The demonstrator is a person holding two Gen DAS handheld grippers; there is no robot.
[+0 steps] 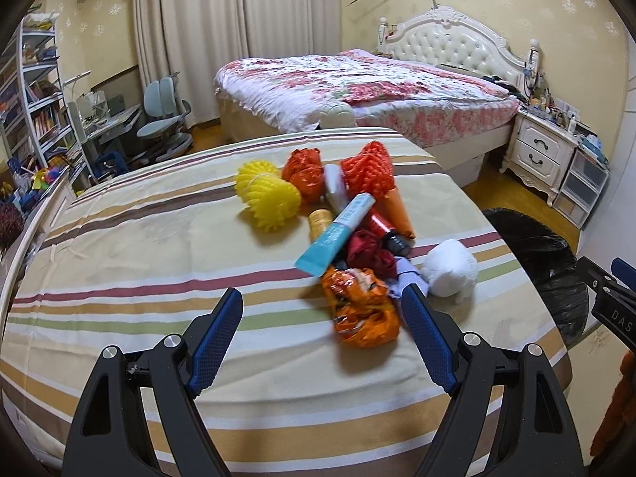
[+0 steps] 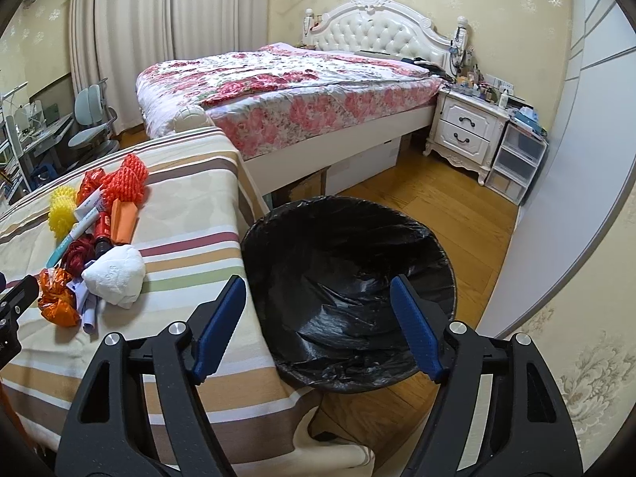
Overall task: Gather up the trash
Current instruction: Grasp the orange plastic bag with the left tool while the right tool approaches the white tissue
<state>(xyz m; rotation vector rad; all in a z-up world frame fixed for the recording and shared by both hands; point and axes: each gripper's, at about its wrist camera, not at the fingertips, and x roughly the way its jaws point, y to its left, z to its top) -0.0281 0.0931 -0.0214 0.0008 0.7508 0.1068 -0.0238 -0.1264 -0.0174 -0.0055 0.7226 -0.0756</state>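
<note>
In the left wrist view the left gripper fills the bottom of the frame, its blue pads well apart and holding nothing. Just beyond its right finger lies a crumpled orange wrapper, the nearest piece in the pile of trash. In the right wrist view the right gripper also stands open and empty, low in the frame, with the mouth of the black-lined bin showing between its fingers.

The step in hand looks like a first pick from the pile on the striped cloth. The wrapper is the fair choice: shift the left gripper toward the right of the frame so both pads straddle it, then close on its bulk without pinching the cloth underneath.

Further up the frame sit a white wad of tissue, a dark red crumple, a teal tube, and a yellow foam net beside two orange nets. Some pale scraps under the tissue are too hidden to name. The bin stands on the floor just beside the cloth's edge, so the carry is short.
</note>
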